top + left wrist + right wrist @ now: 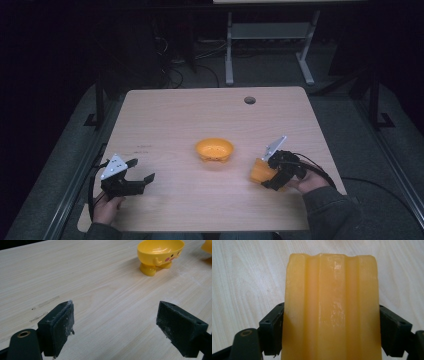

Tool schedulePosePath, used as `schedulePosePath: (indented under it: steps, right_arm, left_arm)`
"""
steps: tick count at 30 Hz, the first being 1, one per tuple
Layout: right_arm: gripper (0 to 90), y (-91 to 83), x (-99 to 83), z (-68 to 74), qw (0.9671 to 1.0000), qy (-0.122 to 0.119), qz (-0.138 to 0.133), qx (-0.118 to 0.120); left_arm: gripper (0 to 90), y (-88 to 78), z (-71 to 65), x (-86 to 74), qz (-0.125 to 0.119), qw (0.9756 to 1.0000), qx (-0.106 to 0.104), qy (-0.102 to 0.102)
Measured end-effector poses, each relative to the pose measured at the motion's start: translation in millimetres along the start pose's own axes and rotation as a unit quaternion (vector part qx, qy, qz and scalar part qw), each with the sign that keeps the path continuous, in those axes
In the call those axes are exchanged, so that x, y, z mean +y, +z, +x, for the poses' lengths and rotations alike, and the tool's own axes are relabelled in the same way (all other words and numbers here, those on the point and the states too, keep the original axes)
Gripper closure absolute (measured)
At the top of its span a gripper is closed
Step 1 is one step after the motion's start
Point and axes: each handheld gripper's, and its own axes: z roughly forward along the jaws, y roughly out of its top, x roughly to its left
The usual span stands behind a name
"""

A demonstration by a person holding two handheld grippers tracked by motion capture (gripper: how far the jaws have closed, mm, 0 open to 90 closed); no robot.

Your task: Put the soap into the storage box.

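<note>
The bowl (214, 149) is glossy yellow-orange plastic, round and shallow, standing on two stubby feet; in the left gripper view it (160, 255) shows a small arm-like nub and a pink dot on its side. Its inside looks bare apart from faint marks on the bottom, too small to read.

The cup (261, 171) is a paler, waxy, translucent orange with broad vertical flutes and a slightly wavy rim. In the right gripper view it (331, 307) runs up between the two black jaws, which press its fluted sides from left and right. The right gripper (274, 176) holds it low over the table's near right part, to the right of the bowl and apart from it; whether the cup touches the wood cannot be told, nor what is in it.

The left gripper (141, 170) sits at the table's near left, its jaws wide apart with only wood between them. Its pads (61, 327) are dark foam-like blocks, scuffed and dusted with pale specks.

The table (170, 115) is light wood-grain laminate with rounded corners, a round cable hole (249, 100) near the far edge, and a few faint dark scuffs on the left. Around it the room is dim: grey floor, loose cables, and the white legs of another table (270, 35) behind.
</note>
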Motion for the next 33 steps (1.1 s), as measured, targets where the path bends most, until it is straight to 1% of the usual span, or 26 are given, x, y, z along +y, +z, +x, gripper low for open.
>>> schedulePosePath:
  steps: [4,9,12,17,21,23,29,33]
  right_arm:
    - [20.7,-2.0,7.1,-3.5,0.9999,-0.002,-0.01,0.006]
    - [20.7,-2.9,14.9,-5.7,1.0,-0.007,-0.003,0.005]
    - [20.7,-3.6,18.9,-7.7,0.9999,-0.009,-0.008,0.008]
    - [20.7,-5.8,25.7,-10.1,0.9999,-0.011,-0.006,0.004]
    - [20.7,-7.6,33.2,-12.6,0.9997,-0.02,-0.008,0.006]
    - [20.7,-8.1,36.2,-13.6,0.9997,-0.023,-0.008,0.005]
    - [20.7,-9.7,45.8,-16.4,0.9994,-0.029,-0.014,0.01]
    - [20.7,-9.9,53.2,-17.1,0.9992,-0.035,-0.012,0.01]
  left_arm:
    - [14.1,-0.1,0.0,0.0,0.0,1.0,0.0,0.0]
    - [14.1,0.1,0.1,-0.1,-0.002,1.0,0.0,-0.001]
    - [14.1,0.2,0.2,-0.2,-0.003,1.0,0.0,-0.001]
    - [14.1,0.2,0.3,-0.2,-0.004,1.0,0.0,-0.001]
    - [14.1,0.2,0.2,-0.2,-0.004,1.0,0.0,-0.002]
    - [14.1,0.5,0.2,-0.3,-0.006,1.0,-0.001,-0.002]
    - [14.1,0.2,0.8,-0.3,-0.003,1.0,0.0,-0.001]
    - [14.1,0.0,1.1,-0.3,-0.004,1.0,0.0,-0.002]
